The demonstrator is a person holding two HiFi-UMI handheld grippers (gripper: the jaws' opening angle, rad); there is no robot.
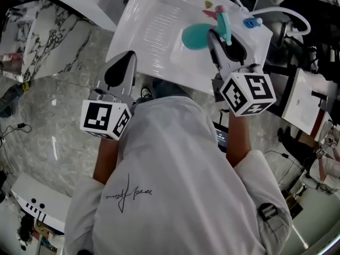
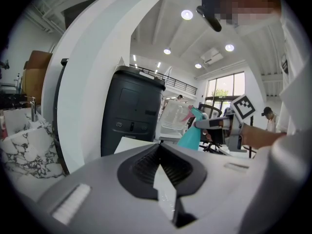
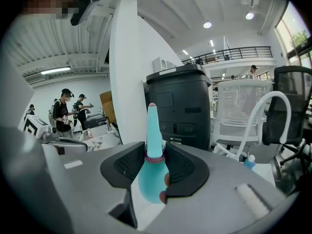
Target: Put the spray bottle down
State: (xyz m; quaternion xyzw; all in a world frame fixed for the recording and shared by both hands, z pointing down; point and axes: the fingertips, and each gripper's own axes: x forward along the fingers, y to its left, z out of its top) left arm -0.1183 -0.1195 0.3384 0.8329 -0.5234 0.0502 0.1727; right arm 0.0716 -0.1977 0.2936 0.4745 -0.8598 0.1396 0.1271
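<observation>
White shirt (image 1: 175,163), grey left tool (image 1: 129,54), right tool (image 1: 221,35)

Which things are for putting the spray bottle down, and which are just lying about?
For the job: spray bottle, right gripper holding it, white table underneath.
Just lying about: small blue-capped bottle, white hose, black bin, left gripper, shut and empty.

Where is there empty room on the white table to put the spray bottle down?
The white table is bare from its left edge to the spray bottle in the right gripper. Its right end is crowded, with a blue-capped bottle and a white hose there.
</observation>
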